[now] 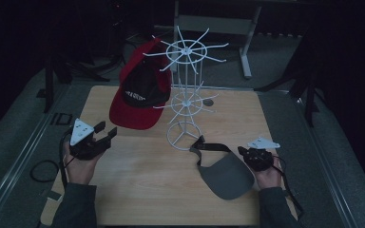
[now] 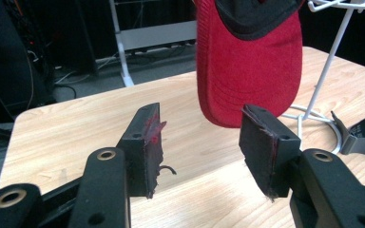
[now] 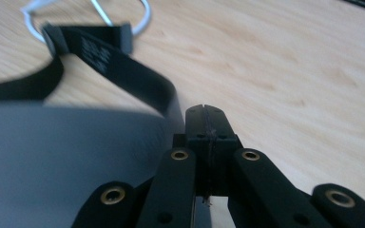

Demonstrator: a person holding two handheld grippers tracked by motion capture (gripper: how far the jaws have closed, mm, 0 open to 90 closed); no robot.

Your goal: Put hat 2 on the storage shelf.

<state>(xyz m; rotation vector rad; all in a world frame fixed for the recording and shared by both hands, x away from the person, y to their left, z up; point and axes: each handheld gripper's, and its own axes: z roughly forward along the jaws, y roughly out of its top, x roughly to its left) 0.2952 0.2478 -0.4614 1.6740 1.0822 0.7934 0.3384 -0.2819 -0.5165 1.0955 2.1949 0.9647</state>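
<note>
Right gripper (image 1: 248, 154) is pinching the grey visor (image 1: 225, 176) by its edge near the table's (image 1: 138, 190) front right corner, probably to hang it on the white wire rack (image 1: 186, 90); left gripper (image 1: 105, 134) is waiting spread wide, holding nothing; the red cap (image 1: 140, 90) is already hanging there.

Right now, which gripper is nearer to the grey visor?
Right. The right gripper sits at the right edge of the grey visor, fingers shut against it. The left gripper is well off to its left, fingers open, by the red cap.
</note>
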